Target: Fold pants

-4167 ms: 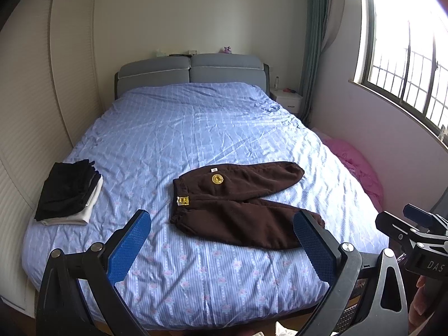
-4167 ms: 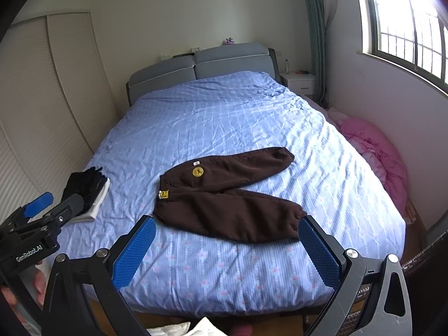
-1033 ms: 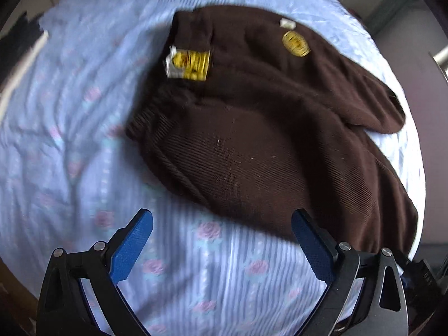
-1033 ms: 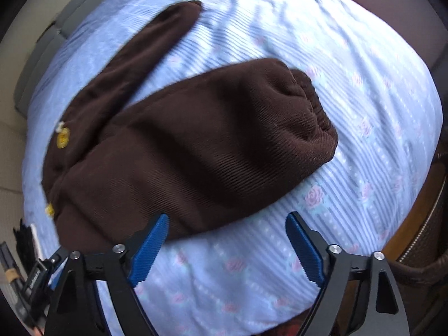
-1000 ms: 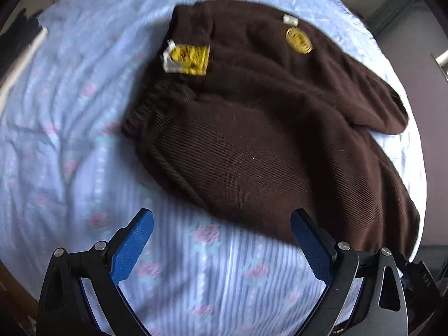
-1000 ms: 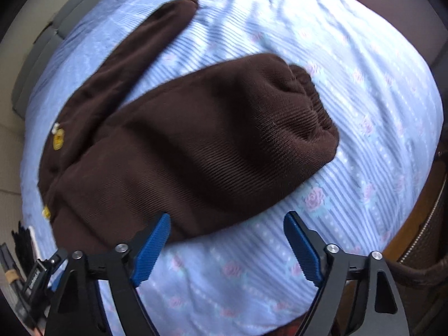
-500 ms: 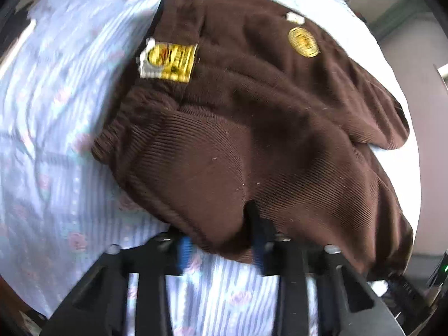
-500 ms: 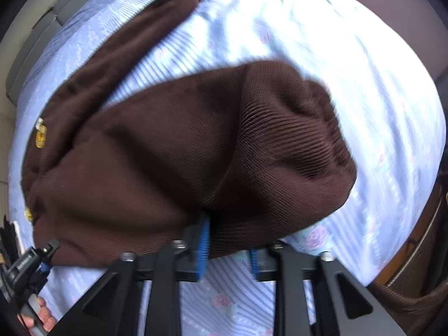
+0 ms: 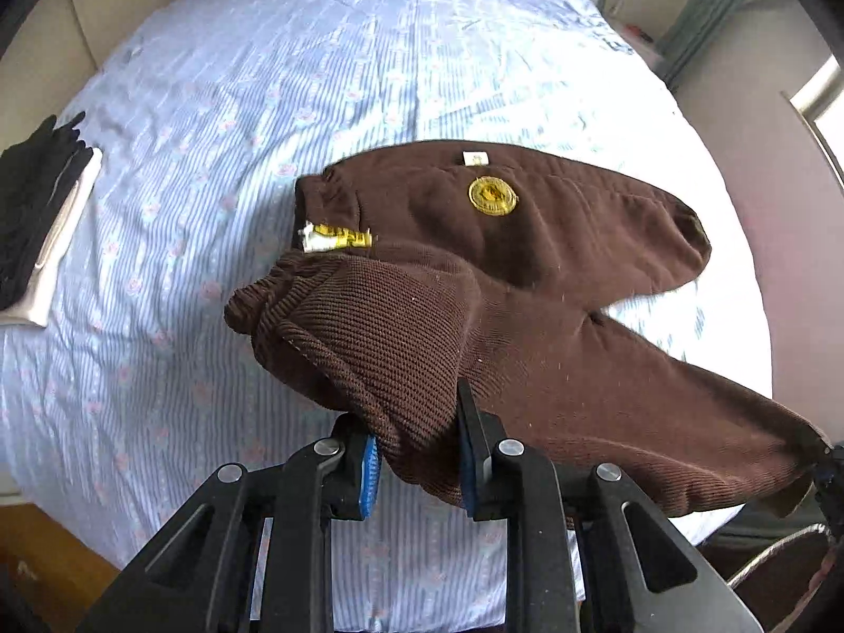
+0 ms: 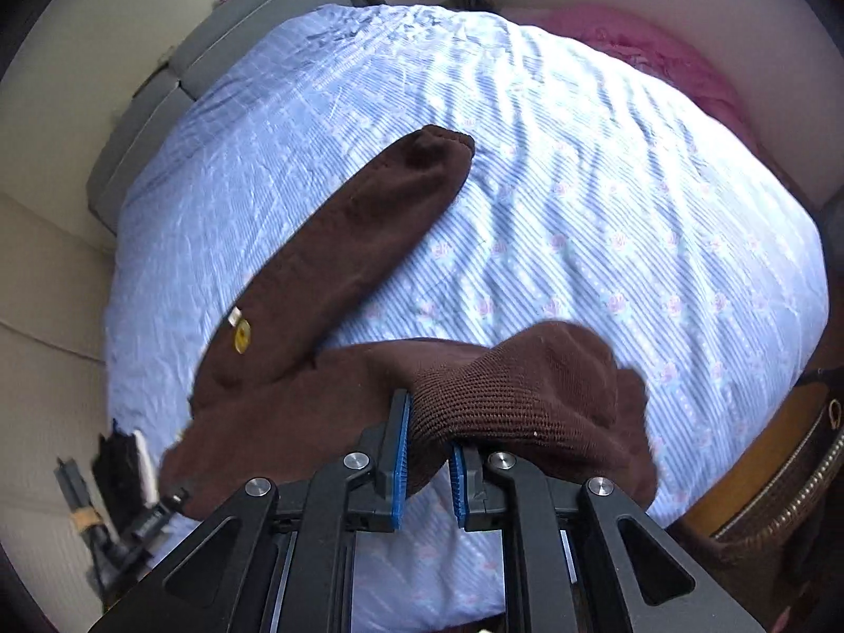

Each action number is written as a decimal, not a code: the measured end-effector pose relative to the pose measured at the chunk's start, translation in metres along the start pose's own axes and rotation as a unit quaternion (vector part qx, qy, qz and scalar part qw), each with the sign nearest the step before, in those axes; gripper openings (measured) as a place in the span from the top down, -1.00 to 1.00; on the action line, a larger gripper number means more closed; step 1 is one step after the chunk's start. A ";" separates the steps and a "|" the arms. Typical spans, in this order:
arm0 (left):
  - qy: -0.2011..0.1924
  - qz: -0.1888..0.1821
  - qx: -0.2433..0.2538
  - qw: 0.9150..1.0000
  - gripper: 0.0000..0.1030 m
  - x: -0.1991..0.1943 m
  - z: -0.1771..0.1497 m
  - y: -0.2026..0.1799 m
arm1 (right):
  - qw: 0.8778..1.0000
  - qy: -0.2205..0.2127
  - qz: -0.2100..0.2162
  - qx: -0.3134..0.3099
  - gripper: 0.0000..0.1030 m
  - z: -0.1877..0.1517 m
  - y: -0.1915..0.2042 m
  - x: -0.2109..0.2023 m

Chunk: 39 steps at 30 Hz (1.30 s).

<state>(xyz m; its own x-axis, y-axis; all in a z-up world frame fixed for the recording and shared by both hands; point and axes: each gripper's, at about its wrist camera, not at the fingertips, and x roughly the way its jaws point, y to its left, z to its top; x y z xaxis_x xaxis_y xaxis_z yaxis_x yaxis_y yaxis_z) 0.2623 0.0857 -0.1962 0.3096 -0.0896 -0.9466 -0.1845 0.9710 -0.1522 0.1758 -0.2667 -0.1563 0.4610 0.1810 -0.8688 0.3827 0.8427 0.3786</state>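
Note:
Brown corduroy pants (image 9: 527, 285) with a yellow round badge (image 9: 491, 195) lie across the blue striped bed (image 9: 264, 79). My left gripper (image 9: 416, 464) is shut on the near waistband corner, which hangs lifted off the sheet. In the right wrist view my right gripper (image 10: 427, 461) is shut on the cuff end of the near leg of the pants (image 10: 527, 390), also raised. The far leg (image 10: 369, 227) still rests flat on the bed, pointing toward the headboard.
A folded pile of black and white clothes (image 9: 37, 221) sits at the bed's left edge. A grey headboard (image 10: 174, 79) is at the far end, a pink bundle (image 10: 659, 53) lies beside the bed, and a brown bag (image 10: 780, 480) stands at the foot.
Both grippers went from open above the pants to shut on them, the left at the waistband, the right at the near leg's cuff. Both have risen, lifting that side off the bed.

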 end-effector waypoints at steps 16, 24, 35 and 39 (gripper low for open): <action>-0.005 0.035 -0.106 0.994 0.52 0.080 0.147 -0.020 | 1.000 -0.013 -0.008 -0.024 0.72 0.180 0.085 0.152; 0.040 0.018 -0.092 0.995 0.18 0.113 0.179 -0.012 | 0.998 0.019 -0.033 -0.044 0.69 0.206 0.105 0.219; -0.056 -0.069 0.066 0.994 -0.92 0.033 0.189 -0.056 | 0.994 -0.066 0.010 -0.082 -0.32 0.190 0.112 0.129; -0.064 -0.058 0.305 0.948 -0.92 0.057 0.188 -0.102 | 0.991 -0.090 -0.032 -0.095 -0.43 0.163 0.075 0.113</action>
<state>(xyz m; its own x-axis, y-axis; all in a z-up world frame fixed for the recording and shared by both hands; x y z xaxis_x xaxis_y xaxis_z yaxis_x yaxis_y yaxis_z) 0.4748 0.0231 -0.1815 0.4125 -0.2143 -0.8854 0.4194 0.9075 -0.0242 0.3868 -0.2658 -0.1738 0.5828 0.0454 -0.8113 0.2664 0.9326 0.2436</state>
